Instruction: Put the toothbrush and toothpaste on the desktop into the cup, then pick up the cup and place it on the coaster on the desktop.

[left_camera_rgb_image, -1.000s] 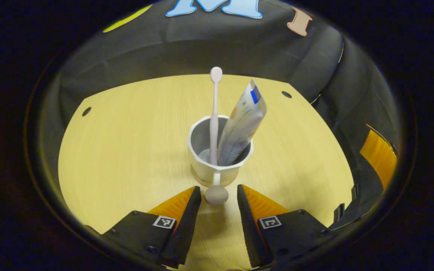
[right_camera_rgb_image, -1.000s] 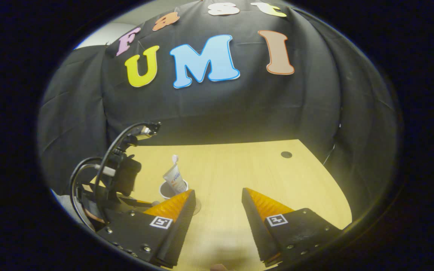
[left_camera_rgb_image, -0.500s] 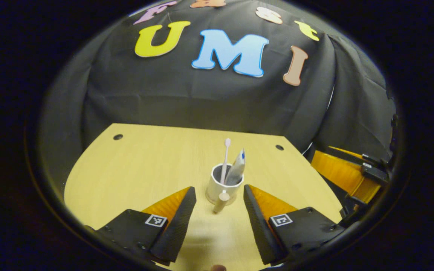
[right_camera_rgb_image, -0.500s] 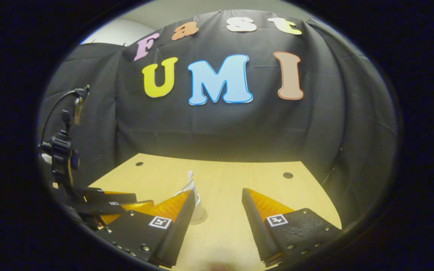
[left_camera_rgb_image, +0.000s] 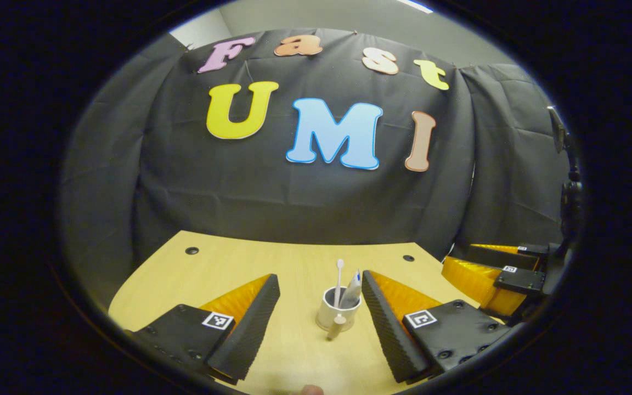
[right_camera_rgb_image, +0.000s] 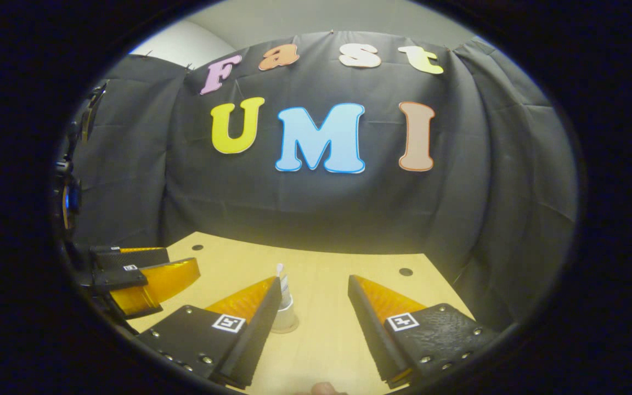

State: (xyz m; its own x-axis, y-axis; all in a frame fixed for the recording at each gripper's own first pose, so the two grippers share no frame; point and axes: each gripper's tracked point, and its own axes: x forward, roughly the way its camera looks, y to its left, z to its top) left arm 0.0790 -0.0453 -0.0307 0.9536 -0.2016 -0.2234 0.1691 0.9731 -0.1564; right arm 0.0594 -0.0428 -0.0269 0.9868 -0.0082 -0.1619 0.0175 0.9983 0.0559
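Cup (left_camera_rgb_image: 338,314) stands upright on bench (left_camera_rgb_image: 223,263), lower centre of left gripper view, framed between left claw (left_camera_rgb_image: 320,293) fingers but apart from them; claw released, holds nothing. Toothbrush (left_camera_rgb_image: 339,281) and toothpaste (left_camera_rgb_image: 352,288) stand in cup, tube leaning. Handle (left_camera_rgb_image: 335,328) points toward camera. Coaster edge seems to show under cup base (right_camera_rgb_image: 285,329) in right gripper view, so prob. seated. Right claw (right_camera_rgb_image: 314,302) also released, nothing held. Judgement: cup rigid, smooth, light, top-heavy w/ contents; best taken by handle or low on wall.
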